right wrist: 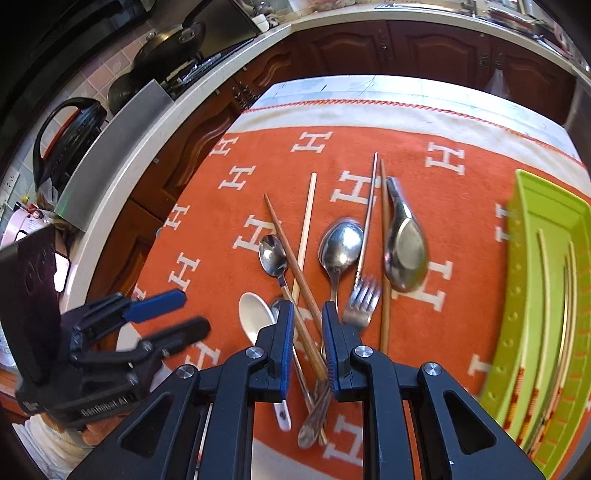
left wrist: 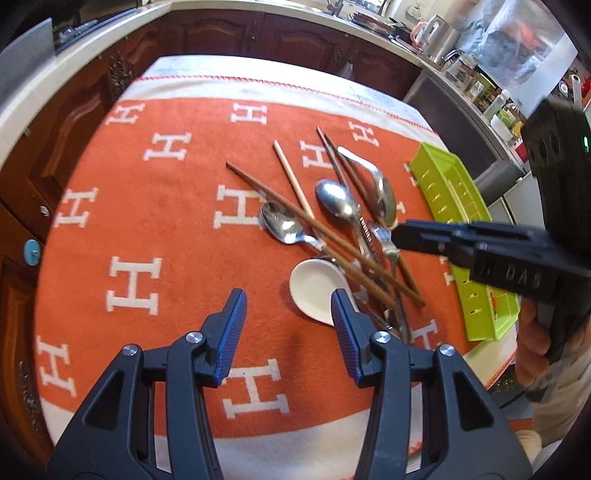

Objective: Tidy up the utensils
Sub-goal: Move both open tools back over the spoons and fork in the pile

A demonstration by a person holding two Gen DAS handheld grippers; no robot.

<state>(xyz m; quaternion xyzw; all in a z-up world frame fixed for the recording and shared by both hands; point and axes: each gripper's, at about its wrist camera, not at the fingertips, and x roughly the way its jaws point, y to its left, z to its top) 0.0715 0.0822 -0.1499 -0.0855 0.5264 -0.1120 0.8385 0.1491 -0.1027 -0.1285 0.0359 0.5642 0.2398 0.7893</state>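
A pile of utensils lies on the orange cloth (left wrist: 155, 229). It holds brown chopsticks (right wrist: 295, 269), a pale chopstick (right wrist: 306, 229), two metal spoons (right wrist: 340, 243), a fork (right wrist: 364, 299), a steel soup spoon (right wrist: 404, 254) and a white ceramic spoon (left wrist: 314, 291). My left gripper (left wrist: 288, 317) is open over the cloth with nothing between its pads, and its right finger is beside the white spoon. My right gripper (right wrist: 308, 328) hovers above the pile, its jaws a narrow gap apart. A brown chopstick on the cloth shows through that gap, and nothing is held. A green tray (right wrist: 532, 221) at the right holds several chopsticks.
Dark wooden cabinets (left wrist: 221, 33) and a pale counter ring the table. Pans (right wrist: 166, 44) sit on a stove at the far left, and jars and a kettle (left wrist: 439, 37) stand at the back right. A person's hand (left wrist: 532, 343) holds the right gripper (left wrist: 399, 236).
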